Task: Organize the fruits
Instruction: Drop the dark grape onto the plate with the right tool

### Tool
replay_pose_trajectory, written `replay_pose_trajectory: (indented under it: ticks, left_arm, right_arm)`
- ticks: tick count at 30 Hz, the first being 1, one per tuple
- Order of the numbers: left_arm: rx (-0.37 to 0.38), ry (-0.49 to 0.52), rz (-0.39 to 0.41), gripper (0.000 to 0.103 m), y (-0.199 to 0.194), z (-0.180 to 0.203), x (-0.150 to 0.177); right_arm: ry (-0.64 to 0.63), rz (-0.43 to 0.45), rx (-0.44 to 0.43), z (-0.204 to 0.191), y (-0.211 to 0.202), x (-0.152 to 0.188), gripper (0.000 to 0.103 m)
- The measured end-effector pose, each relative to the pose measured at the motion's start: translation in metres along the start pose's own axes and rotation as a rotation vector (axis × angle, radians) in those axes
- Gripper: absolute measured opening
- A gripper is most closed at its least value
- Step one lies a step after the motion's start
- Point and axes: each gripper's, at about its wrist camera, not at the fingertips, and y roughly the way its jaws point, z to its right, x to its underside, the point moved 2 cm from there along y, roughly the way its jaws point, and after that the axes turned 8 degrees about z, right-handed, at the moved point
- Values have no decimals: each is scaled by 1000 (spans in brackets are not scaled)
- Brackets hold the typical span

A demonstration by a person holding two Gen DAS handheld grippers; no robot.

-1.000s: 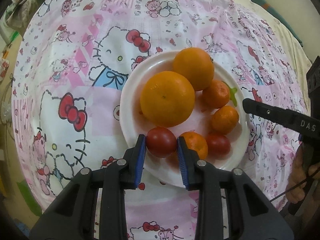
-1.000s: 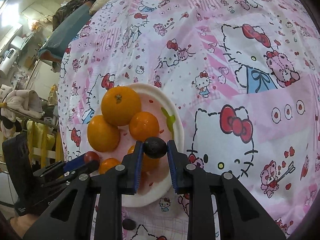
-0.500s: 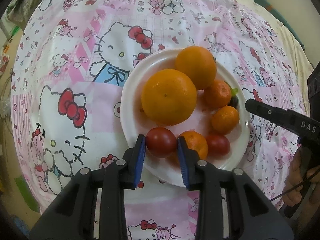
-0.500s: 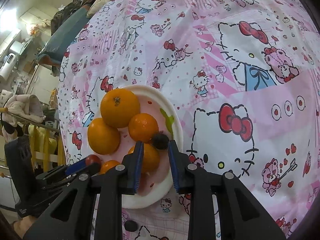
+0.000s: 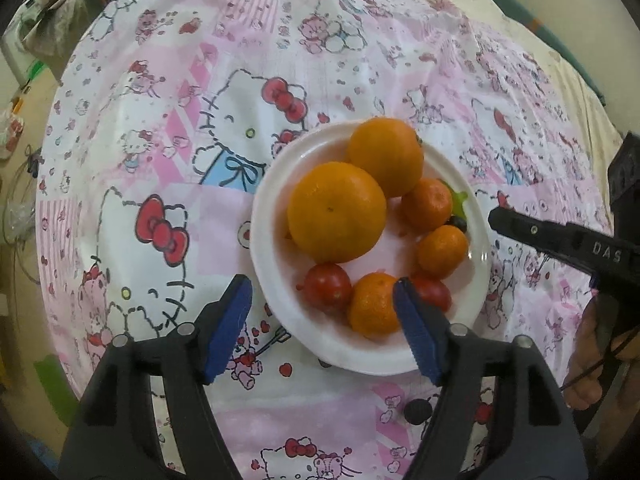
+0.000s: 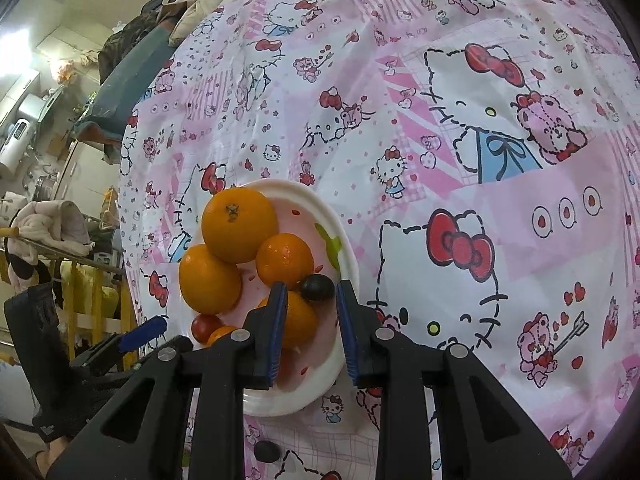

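A white plate (image 5: 276, 280) on the Hello Kitty cloth holds two big oranges (image 5: 337, 212), several small tangerines (image 5: 442, 249), two red tomatoes (image 5: 328, 289) and a dark grape (image 5: 459, 223). My left gripper (image 5: 322, 318) is open wide and empty, its jaws either side of the near tomato and a tangerine (image 5: 374, 304). In the right wrist view the plate (image 6: 348, 256) holds the grape (image 6: 317, 287), which lies free just ahead of my open right gripper (image 6: 312, 300). The right gripper's finger shows in the left wrist view (image 5: 560, 240).
Another dark grape lies on the cloth near the plate (image 5: 417, 411), also in the right wrist view (image 6: 267, 451). The left gripper's blue tip (image 6: 142, 333) shows at the plate's left. Room clutter (image 6: 48, 224) lies beyond the cloth's edge.
My right gripper let the dark grape go onto the plate and opened. My left gripper opened wide and released the red tomato, which now rests on the plate.
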Motion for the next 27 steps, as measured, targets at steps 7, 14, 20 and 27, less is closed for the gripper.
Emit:
replay_pose_trajectory:
  ticks: [7, 14, 20, 27]
  left_arm:
    - [35, -53, 42, 70, -29, -11, -3]
    - [24, -82, 94, 70, -70, -25, 4]
    - [-38, -70, 51, 70, -92, -48, 44]
    - [-74, -107, -96, 70, -93, -60, 105]
  right_arm:
    - [4, 31, 6, -2, -15, 6, 61]
    - [-12, 31, 4, -11, -36, 23, 61]
    - [-31, 25, 4, -19, -49, 46, 61]
    - [-48, 21, 0, -29, -58, 69, 61]
